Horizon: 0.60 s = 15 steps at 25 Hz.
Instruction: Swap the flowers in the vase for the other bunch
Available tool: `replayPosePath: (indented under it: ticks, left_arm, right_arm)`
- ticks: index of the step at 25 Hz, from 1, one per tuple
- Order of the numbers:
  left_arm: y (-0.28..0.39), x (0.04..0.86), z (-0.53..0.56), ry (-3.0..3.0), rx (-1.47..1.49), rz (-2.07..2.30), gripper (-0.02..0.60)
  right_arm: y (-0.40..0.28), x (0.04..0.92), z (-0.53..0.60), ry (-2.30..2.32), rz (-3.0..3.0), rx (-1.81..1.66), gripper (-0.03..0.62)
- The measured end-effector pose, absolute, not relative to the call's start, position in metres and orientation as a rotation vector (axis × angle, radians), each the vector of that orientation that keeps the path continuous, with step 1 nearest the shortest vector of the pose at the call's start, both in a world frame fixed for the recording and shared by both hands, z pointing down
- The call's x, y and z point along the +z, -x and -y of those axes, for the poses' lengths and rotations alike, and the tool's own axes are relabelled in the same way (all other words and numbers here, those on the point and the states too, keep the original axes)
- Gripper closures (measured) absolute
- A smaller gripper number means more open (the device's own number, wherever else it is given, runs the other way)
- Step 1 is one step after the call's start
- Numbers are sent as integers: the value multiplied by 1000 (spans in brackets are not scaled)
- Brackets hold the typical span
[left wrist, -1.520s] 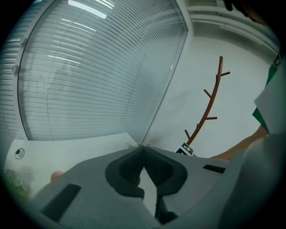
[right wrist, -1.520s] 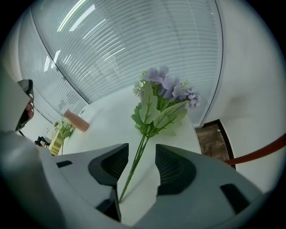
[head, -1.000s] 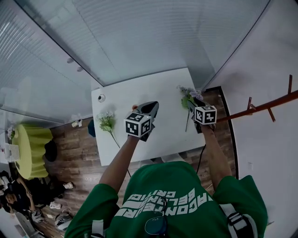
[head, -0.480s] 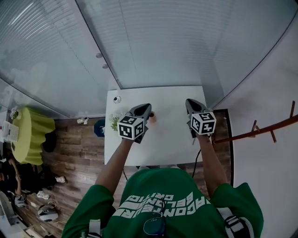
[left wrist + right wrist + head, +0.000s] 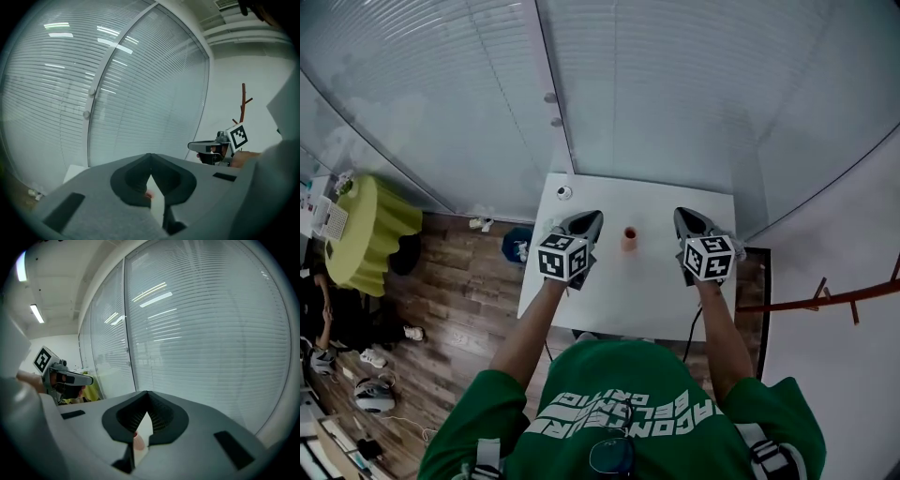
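Indoors, white table (image 5: 649,302), vase (image 5: 629,238), glass wall (image 5: 675,94), wood floor (image 5: 459,291), left gripper (image 5: 592,219) and right gripper (image 5: 683,217) clenched empty

1. vase (image 5: 629,238) stands between left gripper (image 5: 592,218) at 9 o'clock and right gripper (image 5: 682,217) at 3 o'clock, touching neither.
2. open table (image 5: 628,305) surface at the vase's 6 o'clock.
3. glass wall (image 5: 656,94) with blinds blocks 12 o'clock, beyond the table's far edge.
4. small round object (image 5: 564,192) sits at 10 o'clock, near the table's corner.

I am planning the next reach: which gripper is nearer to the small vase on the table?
Left, by the head view. The left gripper hangs just left of the vase; the right gripper is on its right, with a wider gap.
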State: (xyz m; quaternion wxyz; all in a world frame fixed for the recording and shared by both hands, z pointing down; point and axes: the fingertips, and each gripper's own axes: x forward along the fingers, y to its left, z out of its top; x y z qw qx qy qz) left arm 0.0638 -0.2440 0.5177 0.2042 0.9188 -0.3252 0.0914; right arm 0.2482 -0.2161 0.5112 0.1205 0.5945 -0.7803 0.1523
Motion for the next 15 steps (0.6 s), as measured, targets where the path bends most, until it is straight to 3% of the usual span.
replayPosePath:
  ticks: [15]
  left_arm:
    - [-32, 515, 245, -2543, 192, 990, 572]
  right_arm:
    - [-225, 509, 225, -1662, 2292, 415, 580]
